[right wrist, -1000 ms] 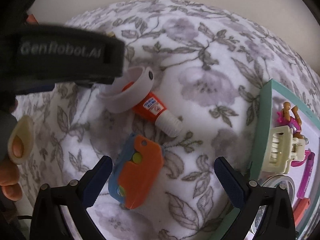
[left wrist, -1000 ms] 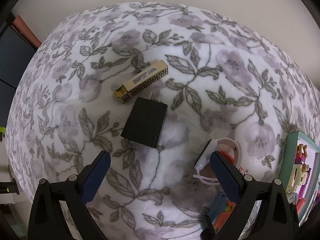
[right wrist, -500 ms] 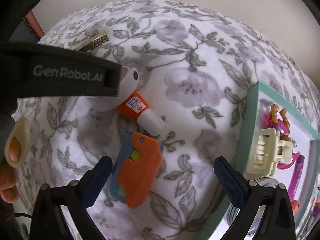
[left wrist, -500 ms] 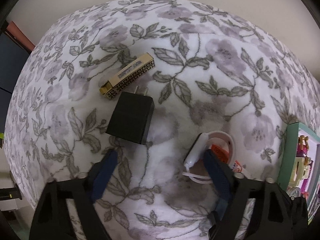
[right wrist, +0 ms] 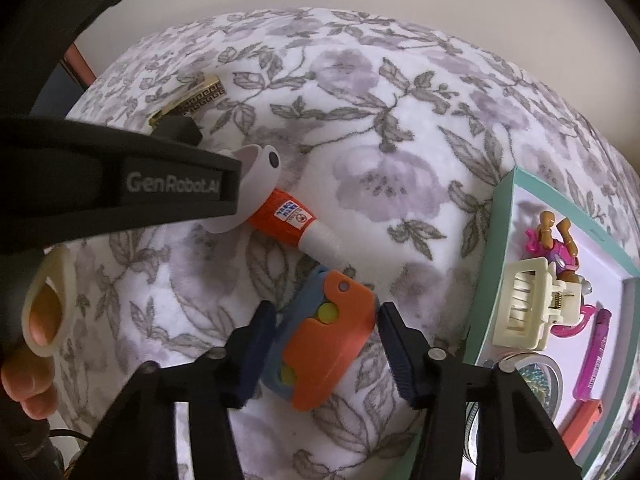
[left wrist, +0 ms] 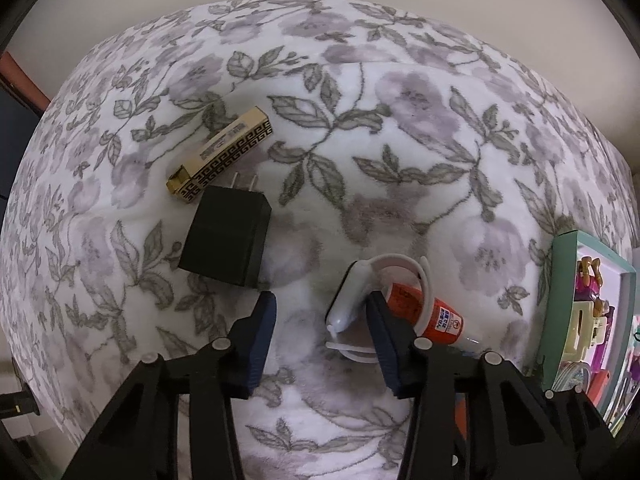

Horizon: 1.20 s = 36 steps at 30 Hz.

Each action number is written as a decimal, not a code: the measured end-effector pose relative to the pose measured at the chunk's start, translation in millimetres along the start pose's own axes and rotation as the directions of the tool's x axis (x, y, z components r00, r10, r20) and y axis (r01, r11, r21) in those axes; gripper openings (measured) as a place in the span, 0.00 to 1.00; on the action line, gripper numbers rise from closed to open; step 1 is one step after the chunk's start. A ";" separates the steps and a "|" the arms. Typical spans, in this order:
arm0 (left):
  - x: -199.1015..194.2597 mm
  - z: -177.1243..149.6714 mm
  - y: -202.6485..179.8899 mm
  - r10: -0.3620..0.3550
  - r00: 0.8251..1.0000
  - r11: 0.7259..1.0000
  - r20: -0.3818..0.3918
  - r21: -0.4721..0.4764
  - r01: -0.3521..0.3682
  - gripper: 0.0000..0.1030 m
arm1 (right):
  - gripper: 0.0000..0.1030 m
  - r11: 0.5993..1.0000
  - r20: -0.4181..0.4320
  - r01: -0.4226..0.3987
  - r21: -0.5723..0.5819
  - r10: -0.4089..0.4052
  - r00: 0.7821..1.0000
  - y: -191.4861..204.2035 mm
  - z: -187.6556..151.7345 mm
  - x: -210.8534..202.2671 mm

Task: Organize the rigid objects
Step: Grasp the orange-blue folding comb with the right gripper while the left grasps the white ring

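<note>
Our right hand-held gripper [right wrist: 326, 344] straddled the orange toy [right wrist: 320, 340], fingers spread; our left hand-held gripper [left wrist: 320, 344], also spread, flanked the white watch [left wrist: 350, 300] at lower centre.

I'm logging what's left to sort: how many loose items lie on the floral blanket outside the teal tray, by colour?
Black: 1, charger plug
Gold: 1, patterned box
White: 1, smartwatch
Orange and white: 1, glue tube
Orange and blue: 1, toy, between the right gripper's open fingers
Total: 5
</note>
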<state>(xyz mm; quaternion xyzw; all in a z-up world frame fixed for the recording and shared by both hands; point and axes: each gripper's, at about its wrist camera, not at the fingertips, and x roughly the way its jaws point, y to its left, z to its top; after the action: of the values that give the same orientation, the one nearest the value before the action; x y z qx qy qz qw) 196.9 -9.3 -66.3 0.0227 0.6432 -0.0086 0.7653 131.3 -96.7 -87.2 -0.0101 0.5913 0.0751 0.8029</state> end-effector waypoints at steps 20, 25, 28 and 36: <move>5.3 0.4 -21.6 0.014 1.000 0.994 0.008 0.105 -0.014 0.22 | 0.52 0.999 -0.002 -0.023 0.035 0.023 1.000 -8.3 -2.3 3.0; 3.8 2.5 -18.6 0.001 1.000 0.996 0.008 0.084 -0.002 0.20 | 0.46 0.998 0.004 -0.033 0.048 0.033 0.999 -11.1 -0.9 0.5; -0.5 5.4 -11.6 0.008 1.000 0.998 0.024 0.070 -0.010 0.17 | 0.46 0.998 0.006 -0.040 0.049 0.039 0.999 -12.7 -0.6 -1.9; -22.5 10.3 6.6 0.001 0.996 0.999 0.089 0.037 -0.004 0.12 | 0.44 0.997 0.022 -0.054 0.054 0.053 0.998 -14.6 -2.2 -7.8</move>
<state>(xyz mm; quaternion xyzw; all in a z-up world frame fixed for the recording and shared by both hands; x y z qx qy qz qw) 203.5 -3.6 -42.3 0.0370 0.6082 -0.0206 0.7926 128.9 -112.3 -81.5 0.0285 0.5850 0.0803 0.8066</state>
